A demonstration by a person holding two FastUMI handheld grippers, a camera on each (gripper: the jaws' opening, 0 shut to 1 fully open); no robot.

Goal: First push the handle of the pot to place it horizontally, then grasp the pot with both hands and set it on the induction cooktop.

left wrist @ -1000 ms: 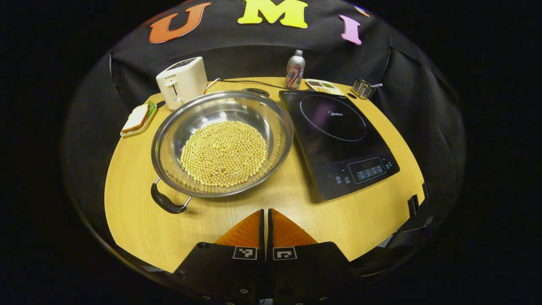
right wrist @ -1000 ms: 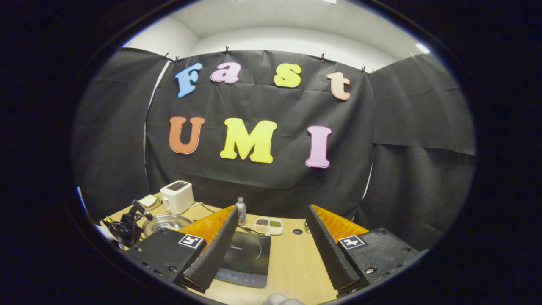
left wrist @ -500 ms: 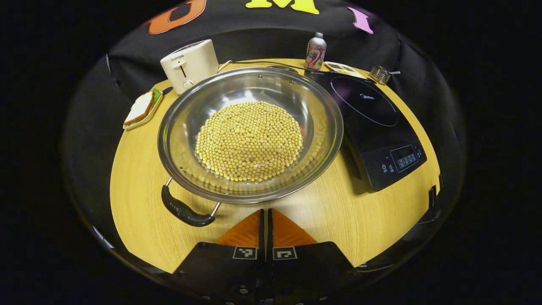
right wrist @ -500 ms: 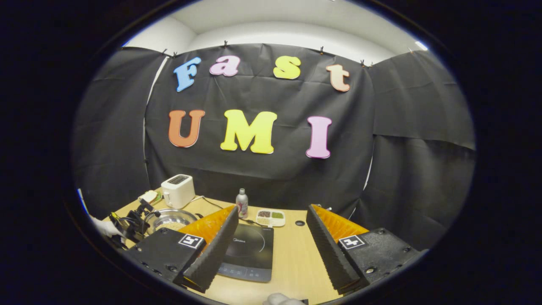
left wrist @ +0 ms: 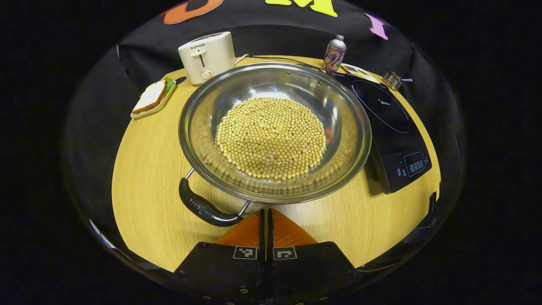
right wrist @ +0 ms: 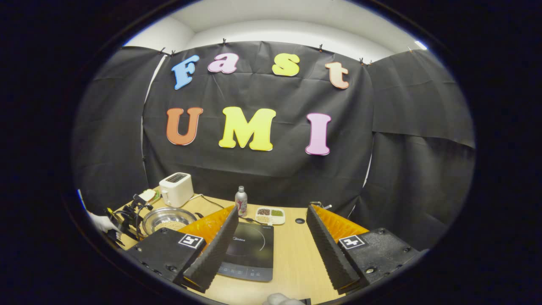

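Left gripper (left wrist: 266, 216): fingers pressed together, empty, tips just beside pot handle (left wrist: 205, 207). Pot (left wrist: 275, 131) of beans on table (left wrist: 148, 169), left of induction cooktop (left wrist: 391, 127). Right gripper (right wrist: 271, 237): spread wide, empty, above cooktop.

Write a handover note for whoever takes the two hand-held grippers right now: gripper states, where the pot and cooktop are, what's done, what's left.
Left hand-held gripper: shut, empty, just beside the pot's near handle, low over the table.
Right hand-held gripper: open, empty, raised above the induction cooktop.
Pot: full of beans, on the table left of the cooktop, handles running diagonally.
Done: nothing visible yet.
Left: push the handle horizontal, grasp both handles, set pot on cooktop.
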